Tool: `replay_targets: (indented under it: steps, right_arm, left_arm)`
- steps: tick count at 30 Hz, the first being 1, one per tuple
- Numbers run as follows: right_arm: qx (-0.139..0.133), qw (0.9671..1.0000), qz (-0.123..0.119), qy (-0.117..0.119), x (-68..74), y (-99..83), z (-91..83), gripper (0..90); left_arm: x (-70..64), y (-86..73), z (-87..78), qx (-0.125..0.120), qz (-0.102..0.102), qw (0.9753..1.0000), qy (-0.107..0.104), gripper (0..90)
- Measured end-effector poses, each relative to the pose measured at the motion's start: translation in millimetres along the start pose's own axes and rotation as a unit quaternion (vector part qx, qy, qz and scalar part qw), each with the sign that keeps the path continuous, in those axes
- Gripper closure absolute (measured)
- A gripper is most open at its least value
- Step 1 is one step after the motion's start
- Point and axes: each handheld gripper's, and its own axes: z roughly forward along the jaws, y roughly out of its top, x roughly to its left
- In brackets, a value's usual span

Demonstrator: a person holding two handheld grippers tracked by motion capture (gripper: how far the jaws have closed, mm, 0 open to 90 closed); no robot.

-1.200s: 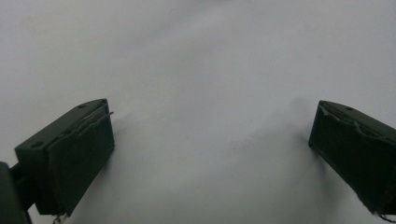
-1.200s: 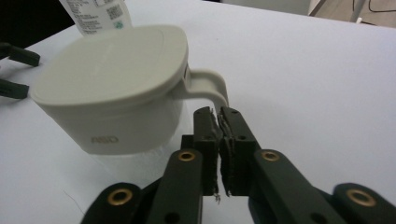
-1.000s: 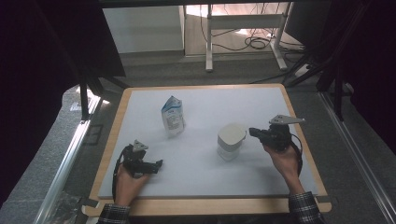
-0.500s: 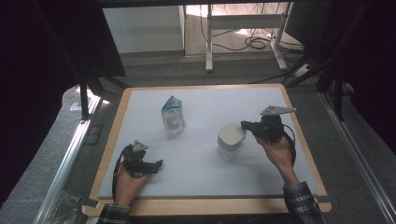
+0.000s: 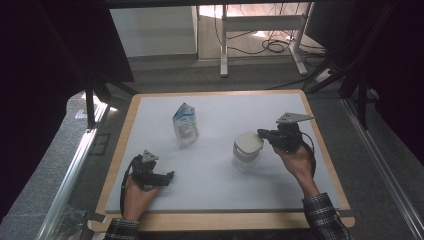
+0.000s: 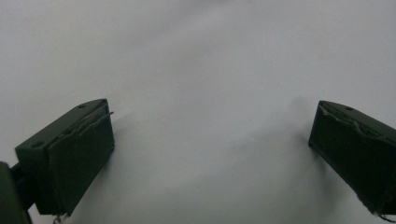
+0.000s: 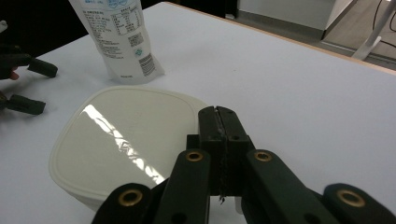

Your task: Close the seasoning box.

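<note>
Jaws pressed flat together, the right gripper (image 5: 263,134) is hovering at the rim of a white lidded tub (image 5: 247,149) that is standing right of centre on the white table (image 5: 215,185), well apart from the upright printed pouch (image 5: 185,125) behind it. The tub is looking like light, stiff plastic, its glossy lid (image 7: 126,140) likely slick; its rim or side walls are probably offering the surest hold, which calls for opening the jaws first. The left gripper (image 5: 167,176) is resting near the front edge, jaws spread wide over bare tabletop. The tub's contents are staying hidden under the lid, and the pouch's print is too small to read.
</note>
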Motion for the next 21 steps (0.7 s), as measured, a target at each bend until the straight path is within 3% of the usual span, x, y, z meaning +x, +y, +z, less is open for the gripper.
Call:
replay_targets:
  steps: [21]
  right_arm:
    - [0.001, 0.9999, -0.007, 0.010, -2.6, 0.5, 0.8, 89.9]
  left_arm:
    - [0.1, 0.0, 0.0, 0.000, 0.000, 1.0000, 0.000, 0.0]
